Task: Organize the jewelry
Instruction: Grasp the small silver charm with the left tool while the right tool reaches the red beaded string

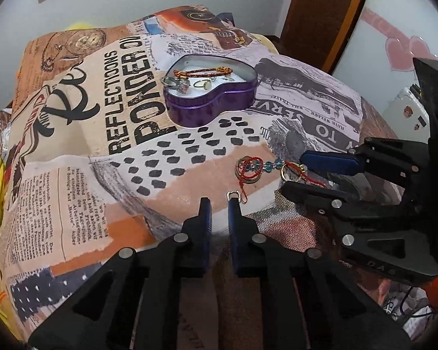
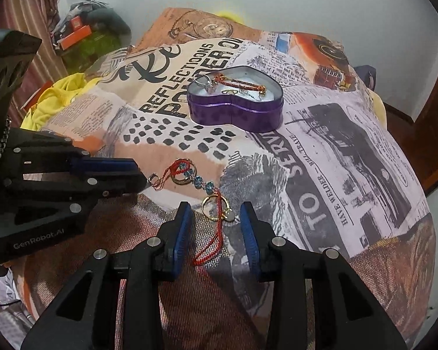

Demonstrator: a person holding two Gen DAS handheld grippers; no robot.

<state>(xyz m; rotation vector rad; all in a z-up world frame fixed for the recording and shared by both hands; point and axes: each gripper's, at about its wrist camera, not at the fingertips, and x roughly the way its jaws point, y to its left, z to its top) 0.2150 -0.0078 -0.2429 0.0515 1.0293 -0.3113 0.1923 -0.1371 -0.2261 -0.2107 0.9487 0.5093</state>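
Two grippers bracket a beaded red-cord charm (image 2: pixel 195 183) lying on the printed bedspread (image 2: pixel 350 151), in front of the purple heart tin (image 2: pixel 236 110) that holds other jewelry. Left gripper (image 1: pixel 219 204) is nearly shut, with the charm's small metal clasp (image 1: pixel 232 194) at its right fingertip. Right gripper (image 2: pixel 216 210) stands apart around the gold rings, not pressing them.

The printed cloth (image 2: pixel 321 151) carries "REFLECTIONS" and "PONDER ON" at upper centre of both views, and "TO SERVE" and "HAVE WELDER — WILL TRAVEL" at right. The left claw (image 2: pixel 149 179) housing, lower left, reads "GenRobot.AI".
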